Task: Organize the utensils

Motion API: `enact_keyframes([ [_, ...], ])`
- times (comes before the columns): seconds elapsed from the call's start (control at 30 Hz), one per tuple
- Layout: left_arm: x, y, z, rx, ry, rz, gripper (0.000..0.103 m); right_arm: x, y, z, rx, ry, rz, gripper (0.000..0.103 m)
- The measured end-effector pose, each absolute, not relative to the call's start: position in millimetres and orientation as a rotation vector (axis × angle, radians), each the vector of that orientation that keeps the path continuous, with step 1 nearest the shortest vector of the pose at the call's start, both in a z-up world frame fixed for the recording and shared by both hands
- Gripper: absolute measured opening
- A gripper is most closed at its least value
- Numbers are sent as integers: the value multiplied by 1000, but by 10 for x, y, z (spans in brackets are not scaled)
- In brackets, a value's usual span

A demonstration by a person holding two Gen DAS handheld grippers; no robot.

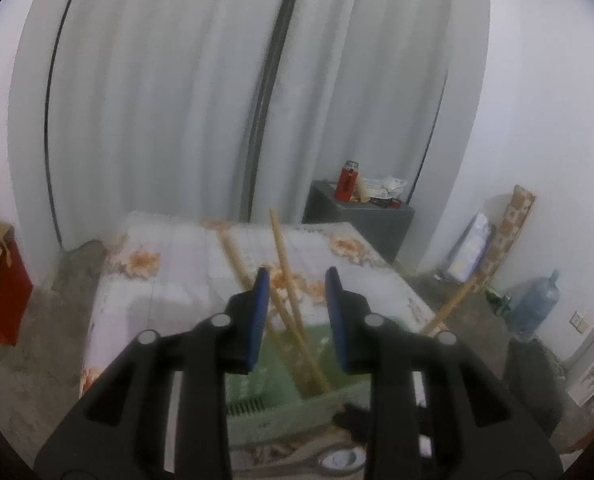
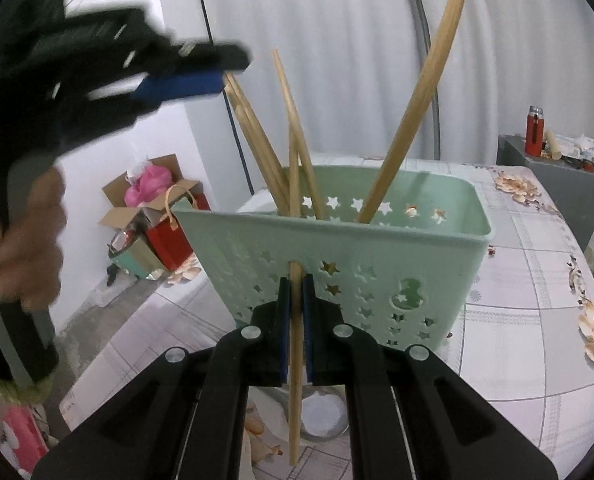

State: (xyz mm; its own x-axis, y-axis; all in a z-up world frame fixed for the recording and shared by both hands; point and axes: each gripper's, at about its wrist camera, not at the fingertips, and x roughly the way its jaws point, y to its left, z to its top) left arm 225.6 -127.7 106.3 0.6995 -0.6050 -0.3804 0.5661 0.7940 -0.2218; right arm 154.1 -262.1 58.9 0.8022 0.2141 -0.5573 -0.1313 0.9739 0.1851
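A single wooden chopstick [image 2: 295,320] stands nearly upright, pinched between the two fingers of the right gripper [image 2: 295,292]. The fingers are drawn in tight against its sides, gripping partway along it, so one stretch hangs below them and the rest rises above. It is held just in front of the near wall of a pale green plastic basket [image 2: 377,256] pierced with star-shaped holes, and its upper part crosses the basket's near rim. Whether its top end is inside the basket cannot be told.

Several wooden sticks [image 2: 409,120] already stand in the basket, leaning out at different angles: two or three toward the left, one thin one near the middle, and one thick one toward the right. So much of the sorting appears done; the held chopstick looks to be the piece left to drop in. A white dish [image 2: 323,416] lies below the gripper, partly hidden, and no other loose utensils can be made out.

The basket sits on a surface [image 2: 537,320] covered with a checked, flowered cloth.

The left gripper [image 1: 297,280], held by a person's hand [image 2: 29,240], is above the basket near the tops of the left-leaning sticks. Its fingers are partly apart; sticks show in the gap, but the picture is blurred and nothing seems clamped.
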Motion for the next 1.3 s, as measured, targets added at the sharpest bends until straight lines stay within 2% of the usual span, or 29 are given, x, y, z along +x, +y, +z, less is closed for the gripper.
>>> enact_keyframes([
  [0.3, 2288, -1251, 682, -62, 562, -613, 26, 1546, -2619, 602, 158, 637, 183, 6],
  [0.63, 2239, -1273, 524, -5, 561, -597, 26, 1573, -2684, 501, 189, 734, 201, 7],
  [0.77, 2221, -1254, 523, -16, 554, -605, 26, 1548, -2739, 530, 181, 767, 216, 13],
  [0.93, 2198, -1217, 505, -28, 537, -618, 26, 1491, -2911, 660, 193, 803, 217, 15],
  [1.17, 2210, -1166, 485, -57, 520, -629, 19, 1444, -2968, 1125, 183, 732, 250, 15],
  [1.3, 2220, -1169, 488, -58, 521, -631, 19, 1452, -2914, 1128, 194, 763, 293, 15],
])
